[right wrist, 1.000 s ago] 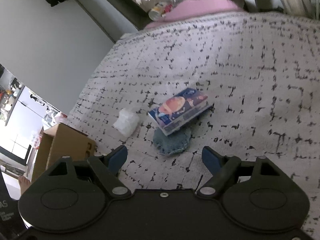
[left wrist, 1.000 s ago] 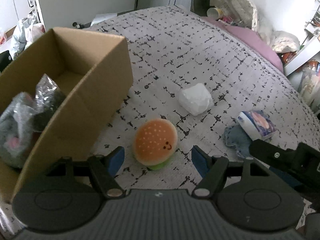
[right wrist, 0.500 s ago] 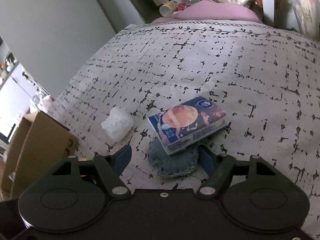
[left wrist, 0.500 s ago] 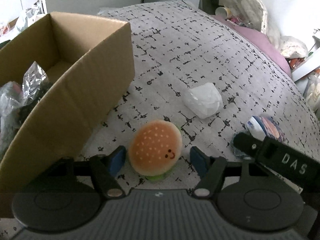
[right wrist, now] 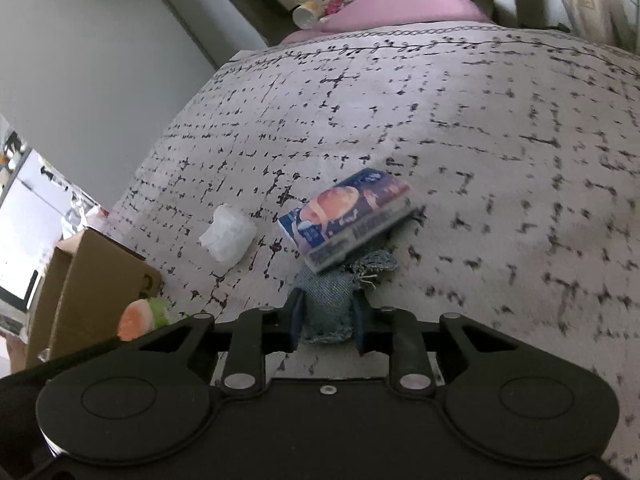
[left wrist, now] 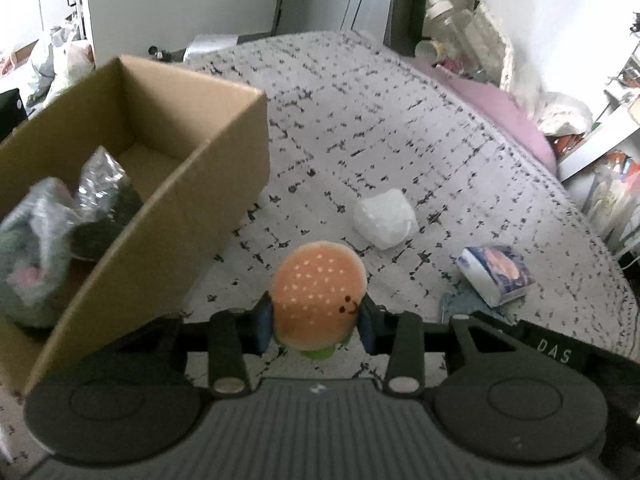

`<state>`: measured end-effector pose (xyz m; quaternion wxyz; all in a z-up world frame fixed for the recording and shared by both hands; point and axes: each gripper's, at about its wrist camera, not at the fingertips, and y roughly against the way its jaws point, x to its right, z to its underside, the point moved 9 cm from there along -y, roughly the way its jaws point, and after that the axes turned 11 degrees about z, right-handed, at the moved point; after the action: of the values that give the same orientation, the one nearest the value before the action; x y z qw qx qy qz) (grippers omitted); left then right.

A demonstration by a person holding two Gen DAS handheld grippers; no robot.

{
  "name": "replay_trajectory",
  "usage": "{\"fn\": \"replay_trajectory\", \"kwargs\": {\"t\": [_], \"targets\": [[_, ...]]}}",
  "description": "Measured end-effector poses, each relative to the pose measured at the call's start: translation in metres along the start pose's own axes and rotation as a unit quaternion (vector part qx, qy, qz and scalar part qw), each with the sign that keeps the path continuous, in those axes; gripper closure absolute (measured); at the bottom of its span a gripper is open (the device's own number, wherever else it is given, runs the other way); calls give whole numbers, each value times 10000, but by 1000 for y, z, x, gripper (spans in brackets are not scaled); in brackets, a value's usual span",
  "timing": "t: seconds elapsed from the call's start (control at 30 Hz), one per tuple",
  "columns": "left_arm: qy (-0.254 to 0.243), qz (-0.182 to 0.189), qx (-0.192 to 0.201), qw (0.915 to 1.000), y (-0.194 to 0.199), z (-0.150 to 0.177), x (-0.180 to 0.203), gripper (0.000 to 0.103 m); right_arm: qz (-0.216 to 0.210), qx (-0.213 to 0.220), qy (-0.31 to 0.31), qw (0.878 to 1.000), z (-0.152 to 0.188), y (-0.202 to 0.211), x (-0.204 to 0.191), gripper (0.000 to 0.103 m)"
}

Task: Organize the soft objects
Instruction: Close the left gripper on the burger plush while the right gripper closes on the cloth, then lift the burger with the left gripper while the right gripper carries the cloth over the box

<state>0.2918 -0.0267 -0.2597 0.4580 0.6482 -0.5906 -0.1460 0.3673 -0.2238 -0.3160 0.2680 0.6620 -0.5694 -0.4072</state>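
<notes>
My left gripper [left wrist: 316, 326] is shut on a plush hamburger [left wrist: 318, 292] with an orange bun and a green base, held just above the bed beside the cardboard box [left wrist: 224, 152]. My right gripper [right wrist: 326, 318] is shut on a blue denim pouch [right wrist: 328, 300]. A blue tissue pack [right wrist: 348, 216] leans on the pouch's far end. A white soft wad [left wrist: 384, 218] lies on the bed between the two grippers. The hamburger also shows in the right wrist view [right wrist: 138, 318], next to the box [right wrist: 92, 276].
The box holds plastic-wrapped soft items [left wrist: 52, 232] at its near end. The patterned bedspread [left wrist: 380, 120] stretches ahead. A pink pillow [left wrist: 508, 116] and bottles [left wrist: 440, 20] lie at the far edge. Cluttered shelves [left wrist: 612, 168] stand to the right.
Both grippers moved forward and closed: the left on the hamburger, the right on the denim pouch. The tissue pack has tilted on the pouch.
</notes>
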Motion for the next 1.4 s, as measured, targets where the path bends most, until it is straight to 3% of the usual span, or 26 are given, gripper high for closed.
{"fn": "replay_trajectory", "kwargs": {"t": [0.33, 0.77, 1.4], "targets": [[-37, 154, 41, 9999, 54, 17, 1, 62, -650, -5, -943, 9934, 11, 48, 15, 79], [-181, 332, 446, 9983, 118, 14, 11, 62, -731, 594, -761, 9926, 32, 113, 3, 79], [-156, 538, 899, 9944, 184, 15, 7, 62, -1071, 903, -550, 9886, 51, 183, -6, 79]]}}
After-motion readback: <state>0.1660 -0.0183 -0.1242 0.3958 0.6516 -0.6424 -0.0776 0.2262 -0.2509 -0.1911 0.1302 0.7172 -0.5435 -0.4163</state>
